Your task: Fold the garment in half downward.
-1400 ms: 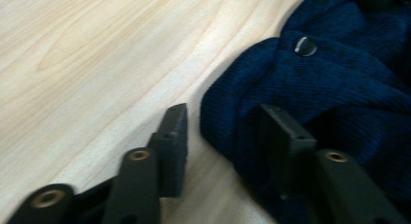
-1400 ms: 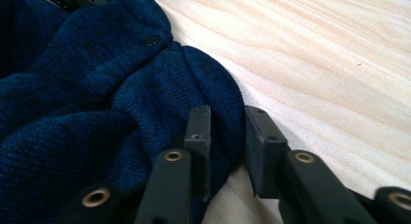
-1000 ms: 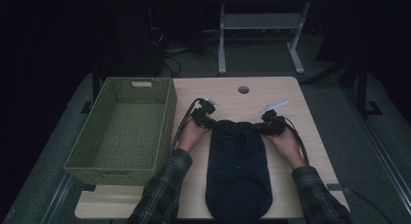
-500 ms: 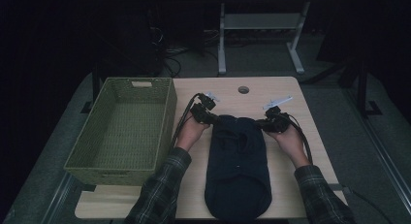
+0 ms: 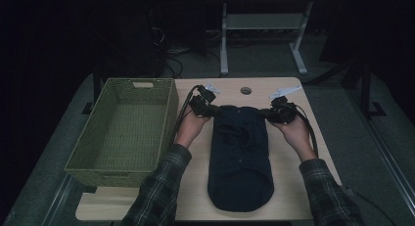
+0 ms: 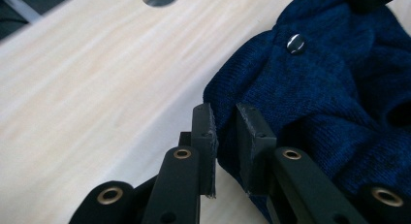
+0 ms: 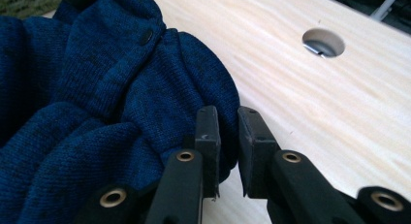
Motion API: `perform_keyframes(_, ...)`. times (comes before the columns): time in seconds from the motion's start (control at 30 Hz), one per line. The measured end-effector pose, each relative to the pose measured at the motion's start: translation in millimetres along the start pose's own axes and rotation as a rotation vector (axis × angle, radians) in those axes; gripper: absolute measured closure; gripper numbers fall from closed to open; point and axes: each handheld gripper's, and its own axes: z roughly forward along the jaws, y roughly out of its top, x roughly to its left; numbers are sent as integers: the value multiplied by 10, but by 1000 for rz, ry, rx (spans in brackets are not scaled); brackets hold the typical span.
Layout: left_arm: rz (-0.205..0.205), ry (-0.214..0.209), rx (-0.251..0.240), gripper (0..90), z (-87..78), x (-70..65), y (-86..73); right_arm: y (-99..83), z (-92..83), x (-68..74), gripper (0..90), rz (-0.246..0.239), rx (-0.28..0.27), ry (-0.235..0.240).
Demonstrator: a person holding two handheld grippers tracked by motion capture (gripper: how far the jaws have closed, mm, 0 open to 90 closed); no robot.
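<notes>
Gripping the far end of a dark blue knitted garment (image 5: 240, 152), both grippers sit at its two far corners, on either side of the table's round hole (image 5: 245, 90); the garment lies lengthwise on the wooden table (image 5: 323, 152), just right of the green woven basket (image 5: 122, 133) and not touching it. Left gripper (image 5: 209, 110): jaws nearly closed, pinching a fold of knit at the garment's far-left corner; in the left gripper view the fabric edge sits squeezed between the pads (image 6: 247, 136), small metal snap (image 6: 295, 43) just beyond. Right gripper (image 5: 272, 113): jaws likewise nearly closed on a bunched fold at the far-right corner; in the right gripper view cloth fills the narrow gap between the pads (image 7: 207, 132), dark button (image 7: 145, 37) farther up the fabric. Person's plaid sleeves (image 5: 156, 187) flank the garment's near end. Basket sits left of the hole
</notes>
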Motion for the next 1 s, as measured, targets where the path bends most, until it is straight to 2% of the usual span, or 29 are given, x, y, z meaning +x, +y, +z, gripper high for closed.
perform_keyframes(0.2, 22, 33, -33, 794, -126, 4, 131, 121, -87, 0, 801, -20, -19, -21)
perform_keyframes(0.4, 42, 83, -98, 793, -266, -32, 270, 291, -225, 10, 802, -59, -61, -71)
perform_keyframes(0.53, 52, 75, -117, 791, -313, -84, 277, 343, -303, 35, 802, -63, -87, -92)
perform_keyframes(0.73, 65, 25, -163, 788, -339, -222, 58, 106, -274, 140, 801, -76, -113, -90)
perform_keyframes(0.8, 69, 20, -173, 788, -368, -253, 25, 53, -285, 186, 801, -78, -130, -95)
perform_keyframes(0.9, 86, 29, -185, 788, -415, -264, 31, 46, -310, 240, 801, -95, -139, -103)
perform_keyframes(1.0, 79, 31, -199, 788, -469, -232, 92, 113, -348, 234, 801, -104, -148, -112)
